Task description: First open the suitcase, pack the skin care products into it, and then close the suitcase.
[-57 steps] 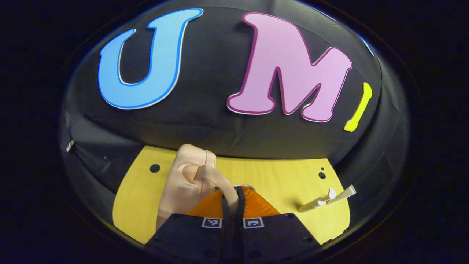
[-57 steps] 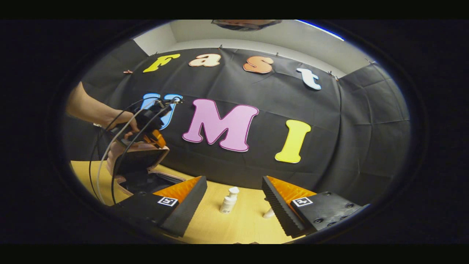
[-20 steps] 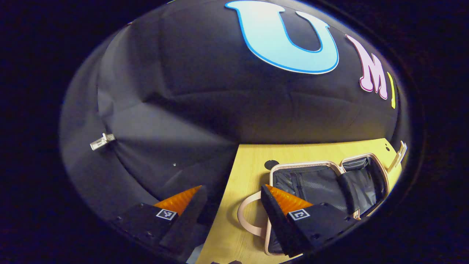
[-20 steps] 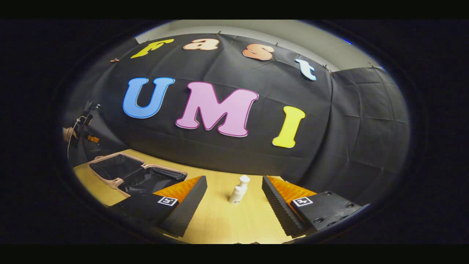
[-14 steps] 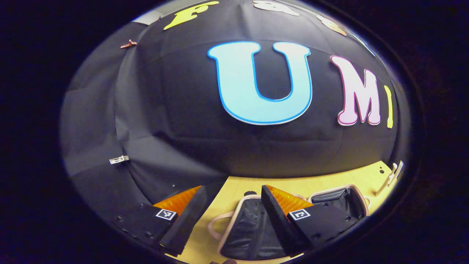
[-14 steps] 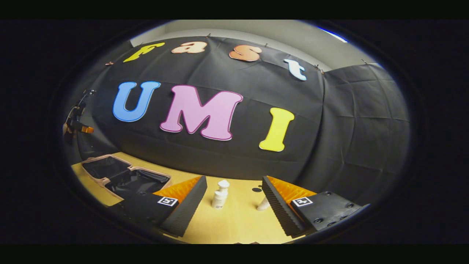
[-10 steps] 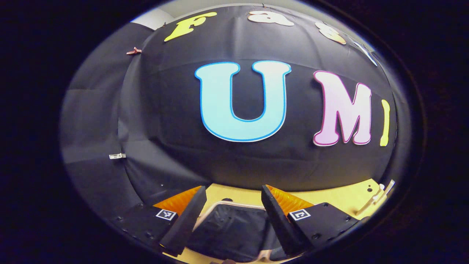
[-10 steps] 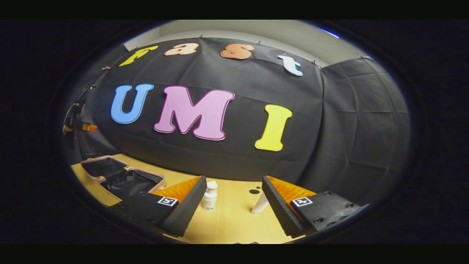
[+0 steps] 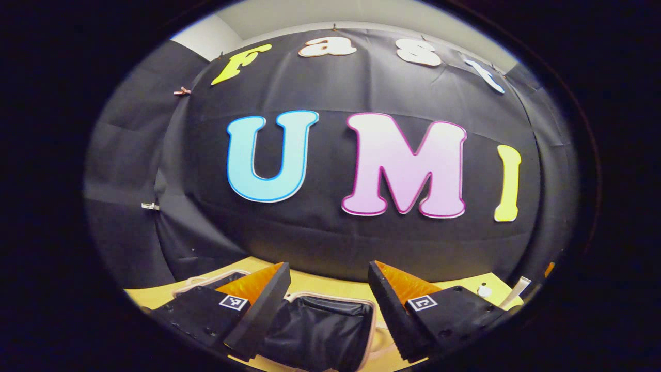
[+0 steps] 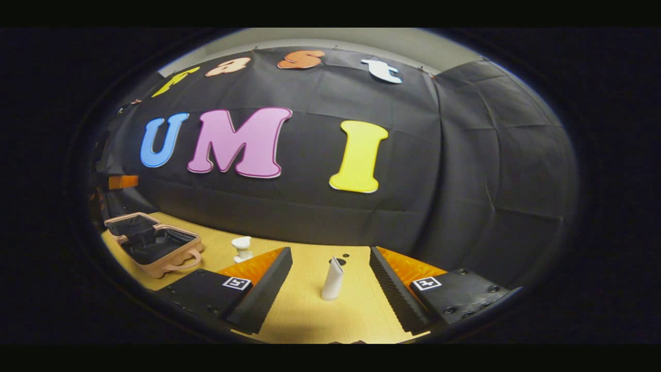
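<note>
The pink suitcase [image 10: 155, 261] lies open on the yellow table [image 10: 310, 315], its black lining [image 9: 315, 330] showing. My left gripper [image 9: 328, 268] hovers open over the suitcase's near half, holding nothing. A white tube [image 10: 333, 279] stands upright on the table, ahead of my right gripper [image 10: 330, 253] and in line with the gap between its fingers. That gripper is open and apart from the tube. A white bottle [image 10: 241, 249] stands left of the tube, between it and the suitcase. In the left gripper view, the bottle's cap [image 9: 484, 290] and the tube [image 9: 521, 287] peek in at far right.
The black cloth wall closes off the table's back and sides. Bare tabletop lies around the tube and in front of the suitcase. Small dark holes [image 10: 341, 257] mark the table behind the tube.
My left gripper let go of the suitcase handle; the lid now lies flat open. The left gripper view swung right over the suitcase. My right gripper turned from the bottle to the tube.
</note>
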Demonstrator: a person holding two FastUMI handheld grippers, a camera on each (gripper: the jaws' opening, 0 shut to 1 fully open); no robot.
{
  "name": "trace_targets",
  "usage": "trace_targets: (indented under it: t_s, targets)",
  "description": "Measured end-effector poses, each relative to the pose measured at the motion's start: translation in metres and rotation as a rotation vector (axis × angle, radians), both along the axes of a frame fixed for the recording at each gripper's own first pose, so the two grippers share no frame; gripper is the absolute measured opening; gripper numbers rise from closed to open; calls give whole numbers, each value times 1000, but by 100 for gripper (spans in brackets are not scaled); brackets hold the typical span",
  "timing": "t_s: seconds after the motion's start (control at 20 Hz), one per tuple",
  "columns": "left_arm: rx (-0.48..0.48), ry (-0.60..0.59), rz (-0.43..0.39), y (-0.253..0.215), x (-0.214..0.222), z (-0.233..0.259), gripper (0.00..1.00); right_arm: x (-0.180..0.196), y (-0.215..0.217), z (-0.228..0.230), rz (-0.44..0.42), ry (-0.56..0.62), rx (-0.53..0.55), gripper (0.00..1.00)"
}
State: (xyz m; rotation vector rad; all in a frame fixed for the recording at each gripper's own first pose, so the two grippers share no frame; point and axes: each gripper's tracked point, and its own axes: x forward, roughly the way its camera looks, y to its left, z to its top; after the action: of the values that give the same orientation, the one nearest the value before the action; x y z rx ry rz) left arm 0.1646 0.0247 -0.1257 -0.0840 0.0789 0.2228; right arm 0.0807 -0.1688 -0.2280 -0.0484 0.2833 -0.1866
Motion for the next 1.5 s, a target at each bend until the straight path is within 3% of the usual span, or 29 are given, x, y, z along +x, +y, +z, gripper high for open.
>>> trace_targets:
  t_s: [0.15,0.45,0.8,0.95,1.1,1.5]
  targets:
    - [13,25,-84,-72,8,-35,96,-1,-7,-33,3,9,-53,97]
    - [-103,91,-212,-163,20,-97,95,14,-13,-85,-14,55,-18,97]
    - [-43,175,-406,-250,36,-162,96,10,-20,-130,3,130,36,97]
    - [18,225,-400,-262,60,-191,96,8,-23,-146,8,163,50,97]
    - [-19,235,-441,-282,83,-205,98,15,-21,-163,2,186,101,97]
    - [4,262,-458,-301,124,-224,96,49,-11,-195,-15,214,142,97]
